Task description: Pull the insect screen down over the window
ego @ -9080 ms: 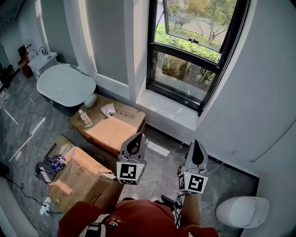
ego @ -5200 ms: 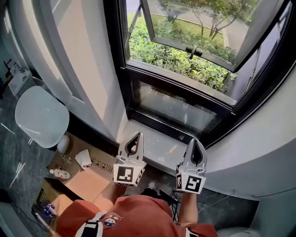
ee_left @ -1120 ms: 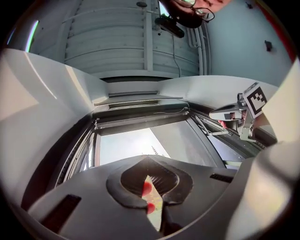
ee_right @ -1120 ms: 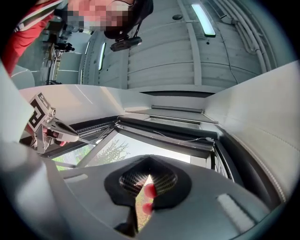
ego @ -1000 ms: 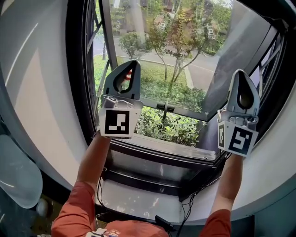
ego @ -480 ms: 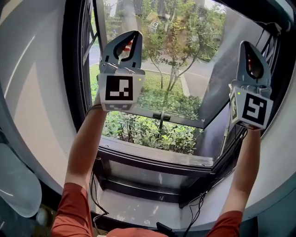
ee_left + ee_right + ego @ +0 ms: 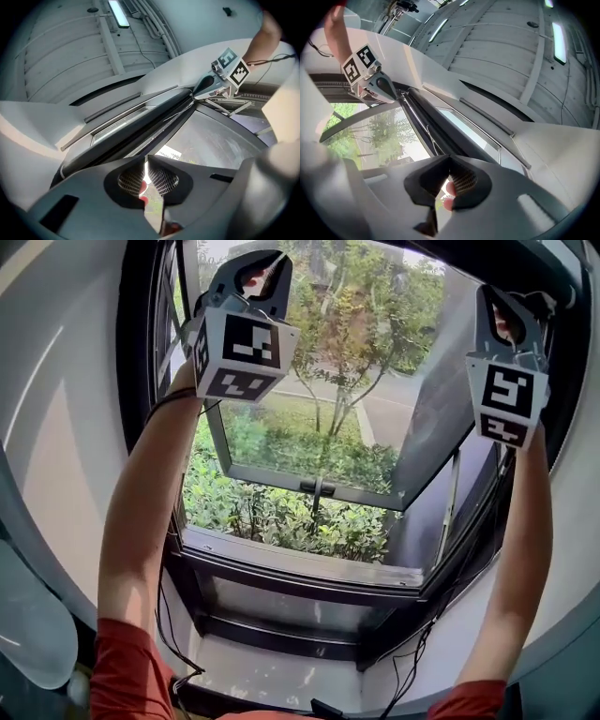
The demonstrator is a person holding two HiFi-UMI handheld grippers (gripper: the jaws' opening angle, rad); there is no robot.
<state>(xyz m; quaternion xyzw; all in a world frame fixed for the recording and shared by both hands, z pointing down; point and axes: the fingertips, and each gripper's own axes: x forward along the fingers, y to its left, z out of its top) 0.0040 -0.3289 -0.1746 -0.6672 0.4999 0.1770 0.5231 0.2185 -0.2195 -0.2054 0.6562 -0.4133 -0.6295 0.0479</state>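
Overhead, left hand-held gripper [image 7: 146,160] and right hand-held gripper [image 7: 450,162] hover, jaws together, near window's top frame [image 7: 140,123].

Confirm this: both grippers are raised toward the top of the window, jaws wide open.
Wrong on the jaws. The left gripper and right gripper are raised toward the top of the window, jaws shut, as each gripper view shows.

Two grippers: one left gripper [image 7: 146,174] and one right gripper [image 7: 449,180]. Two marker cubes [image 7: 242,357] [image 7: 507,401], one on each. Two forearms [image 7: 141,484] [image 7: 525,549] and two red sleeves [image 7: 127,671] [image 7: 473,699]. One window [image 7: 169,549], with one open sash [image 7: 375,495] bearing one handle [image 7: 318,488]. The left gripper view shows one lit strip lamp [image 7: 118,13].
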